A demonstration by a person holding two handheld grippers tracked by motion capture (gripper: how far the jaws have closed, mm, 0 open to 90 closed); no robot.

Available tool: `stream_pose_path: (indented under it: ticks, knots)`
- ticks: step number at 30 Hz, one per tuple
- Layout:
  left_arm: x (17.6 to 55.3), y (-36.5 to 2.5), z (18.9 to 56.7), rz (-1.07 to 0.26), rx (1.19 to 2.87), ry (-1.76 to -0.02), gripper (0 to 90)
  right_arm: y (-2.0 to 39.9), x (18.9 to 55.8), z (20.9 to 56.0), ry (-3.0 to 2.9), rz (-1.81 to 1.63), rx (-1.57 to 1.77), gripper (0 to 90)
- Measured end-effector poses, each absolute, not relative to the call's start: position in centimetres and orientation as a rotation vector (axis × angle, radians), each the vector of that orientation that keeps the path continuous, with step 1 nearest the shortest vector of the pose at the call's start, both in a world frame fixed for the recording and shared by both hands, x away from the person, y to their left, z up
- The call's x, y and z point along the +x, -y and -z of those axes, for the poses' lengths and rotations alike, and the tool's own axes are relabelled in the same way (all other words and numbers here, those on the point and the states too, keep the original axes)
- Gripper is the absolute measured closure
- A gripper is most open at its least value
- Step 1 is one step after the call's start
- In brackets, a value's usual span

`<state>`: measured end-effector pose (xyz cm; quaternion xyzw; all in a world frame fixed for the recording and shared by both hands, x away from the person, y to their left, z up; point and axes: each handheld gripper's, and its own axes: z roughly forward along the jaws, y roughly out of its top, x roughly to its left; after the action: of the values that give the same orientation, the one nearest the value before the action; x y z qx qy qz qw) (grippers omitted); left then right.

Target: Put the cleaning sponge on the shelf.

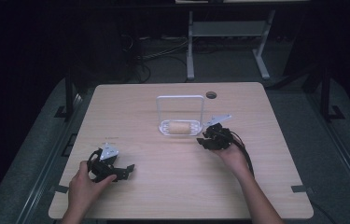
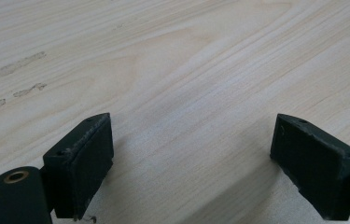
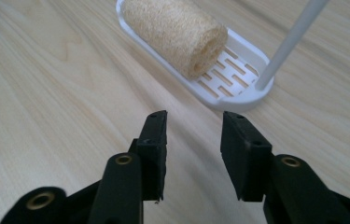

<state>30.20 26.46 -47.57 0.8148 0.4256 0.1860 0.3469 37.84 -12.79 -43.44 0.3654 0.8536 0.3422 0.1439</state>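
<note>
From the high view: a rough tan sponge roll (image 1: pixel 179 127) lying on its side in a small white slotted plastic tray (image 1: pixel 164 127) with a tall white wire handle (image 1: pixel 180 97), near the middle of the pale wooden tabletop (image 1: pixel 163 186). Long way of the roll running left to right across the tabletop. Right tongs (image 1: pixel 206 138) just beside the right end of the tray, not touching it, far nearer than the left tongs (image 1: pixel 128 169), which sit low at the left, well apart from the roll. From the left gripper view: left tongs (image 2: pixel 191 154) spread wide, nothing between them, bare wood grain ahead. From the right gripper view: right tongs (image 3: pixel 193 140) partly open, nothing between them, pointing at the tray's rounded end (image 3: pixel 238 100). Sponge roll (image 3: pixel 172 30) just ahead and a bit to the left, its round cut end facing the tongs, its long way running away from them. White handle post (image 3: pixel 289 42) standing up at the tray's near right end. Probably a short push forward and left needed to reach the roll, keeping off that post.
</note>
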Motion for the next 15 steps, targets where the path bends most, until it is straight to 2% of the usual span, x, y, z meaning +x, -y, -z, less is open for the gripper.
stream_pose_path:
  ticks: [4, 15]
  knots:
    - [30.2, -26.5, 47.6, -0.483, 2.114, -1.104, 12.7, 13.7, 37.1, 43.5, -2.444, -0.999, 1.080, 49.7]
    - [30.2, -26.5, 47.6, -0.482, 2.115, -1.104, 12.7, 15.9, 35.6, 43.8, -2.404, -1.026, 1.137, 34.9]
